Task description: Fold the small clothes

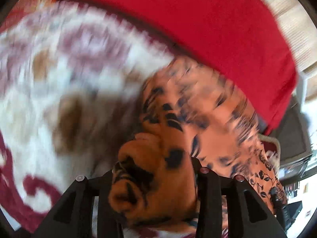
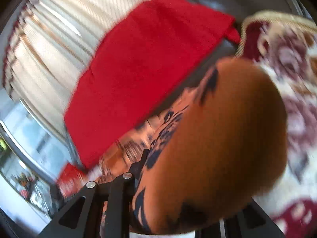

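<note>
An orange garment with a dark floral print (image 1: 198,107) hangs stretched between both grippers above a patterned rug. My left gripper (image 1: 154,180) is shut on a bunched corner of it, the cloth bulging out between the black fingers. My right gripper (image 2: 178,190) is shut on another part of the same garment (image 2: 218,138), which billows over the fingers and hides the right one. Both views are blurred by motion.
A red cloth (image 1: 198,25) lies spread behind the garment; it also shows in the right wrist view (image 2: 148,63). A white and maroon patterned rug (image 1: 59,79) lies below. Cream curtains (image 2: 49,39) and a window are at the left.
</note>
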Action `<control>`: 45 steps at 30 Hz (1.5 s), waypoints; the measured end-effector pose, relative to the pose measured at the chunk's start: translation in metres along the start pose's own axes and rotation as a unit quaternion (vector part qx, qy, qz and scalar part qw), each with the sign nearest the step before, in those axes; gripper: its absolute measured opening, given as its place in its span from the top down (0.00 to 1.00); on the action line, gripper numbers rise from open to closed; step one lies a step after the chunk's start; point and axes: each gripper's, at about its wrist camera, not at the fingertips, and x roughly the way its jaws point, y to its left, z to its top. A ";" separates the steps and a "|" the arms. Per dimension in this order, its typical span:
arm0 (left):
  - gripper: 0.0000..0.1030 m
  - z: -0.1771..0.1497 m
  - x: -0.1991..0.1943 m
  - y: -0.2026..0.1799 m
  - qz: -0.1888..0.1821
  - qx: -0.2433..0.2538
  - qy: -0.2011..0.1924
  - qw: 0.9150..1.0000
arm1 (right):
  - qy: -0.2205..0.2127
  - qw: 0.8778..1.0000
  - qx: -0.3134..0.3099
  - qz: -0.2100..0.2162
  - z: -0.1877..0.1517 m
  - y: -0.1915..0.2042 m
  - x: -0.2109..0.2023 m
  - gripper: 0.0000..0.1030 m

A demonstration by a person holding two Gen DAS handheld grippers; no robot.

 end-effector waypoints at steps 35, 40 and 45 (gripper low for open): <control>0.31 -0.017 -0.007 -0.076 0.114 0.248 -0.107 0.956 | 0.050 0.993 0.031 -0.102 0.047 -0.028 0.003 0.55; 0.29 -0.011 0.021 -0.079 0.148 0.237 -0.071 0.957 | 0.068 0.991 0.044 -0.104 0.071 -0.025 0.064 0.55; 0.25 -0.021 0.024 -0.087 0.175 0.270 -0.087 0.943 | 0.087 0.988 0.054 -0.116 0.071 -0.035 0.090 0.54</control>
